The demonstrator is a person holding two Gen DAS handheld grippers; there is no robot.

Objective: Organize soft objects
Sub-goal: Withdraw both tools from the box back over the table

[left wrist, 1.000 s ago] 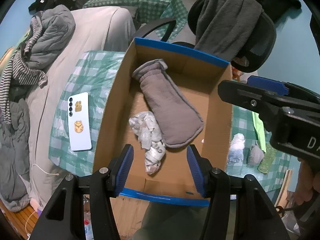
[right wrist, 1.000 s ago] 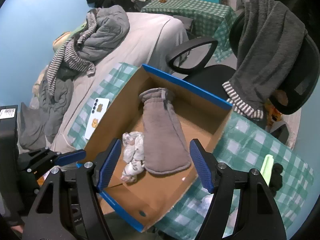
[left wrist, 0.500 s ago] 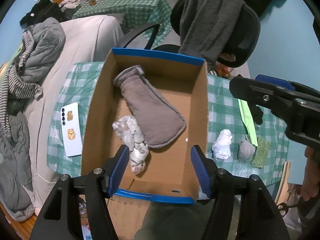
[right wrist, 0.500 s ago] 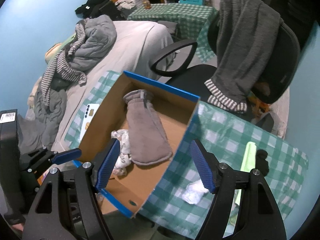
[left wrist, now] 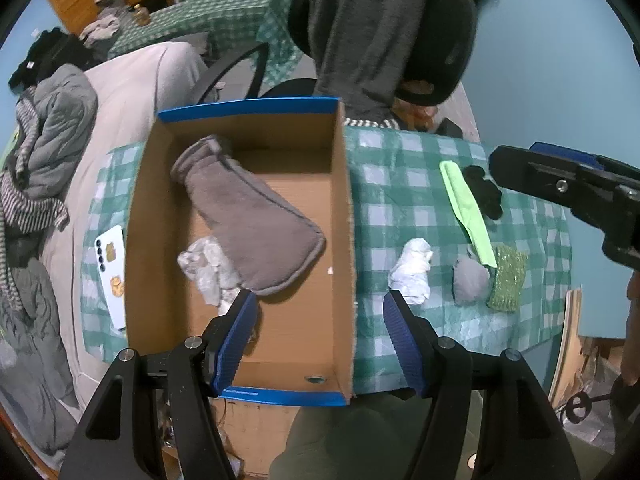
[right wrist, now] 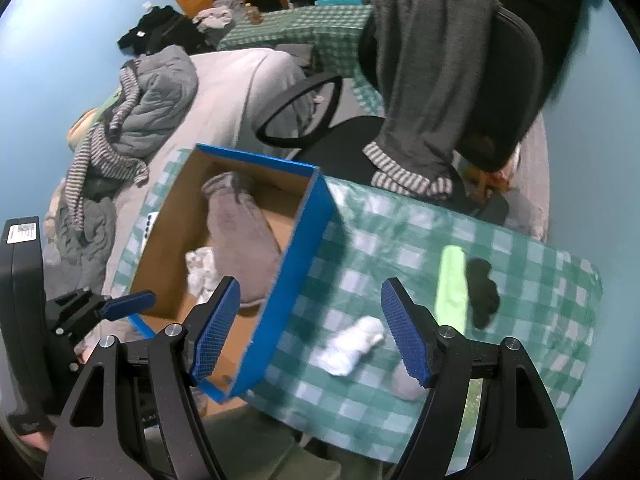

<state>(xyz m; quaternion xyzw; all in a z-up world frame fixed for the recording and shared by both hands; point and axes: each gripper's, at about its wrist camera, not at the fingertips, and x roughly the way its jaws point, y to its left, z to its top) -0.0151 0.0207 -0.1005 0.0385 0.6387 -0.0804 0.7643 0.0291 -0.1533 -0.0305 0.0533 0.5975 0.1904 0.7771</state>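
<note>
A cardboard box (left wrist: 340, 208) with blue rims stands on the green checked table; it also shows in the right wrist view (right wrist: 296, 256). Inside lie a grey mitt (left wrist: 248, 216) and a crumpled white cloth (left wrist: 204, 268). On the table right of the box lie a white sock (left wrist: 412, 272), a small grey cloth (left wrist: 470, 284), a glittery green pad (left wrist: 508, 284), a lime green cloth (left wrist: 466, 208) and a black glove (left wrist: 486, 192). My left gripper (left wrist: 320, 340) is open and empty over the box's near right corner. My right gripper (right wrist: 310, 334) is open and empty above the white sock (right wrist: 352, 344).
A white phone (left wrist: 110, 268) lies on the table left of the box. An office chair (left wrist: 400, 28) draped with a grey towel stands behind the table. A bed with grey clothes (left wrist: 44, 152) is to the left. The table's front edge is close to me.
Both grippers have swung to the right, away from over the box toward the loose items on the table. Both stay open and empty.
</note>
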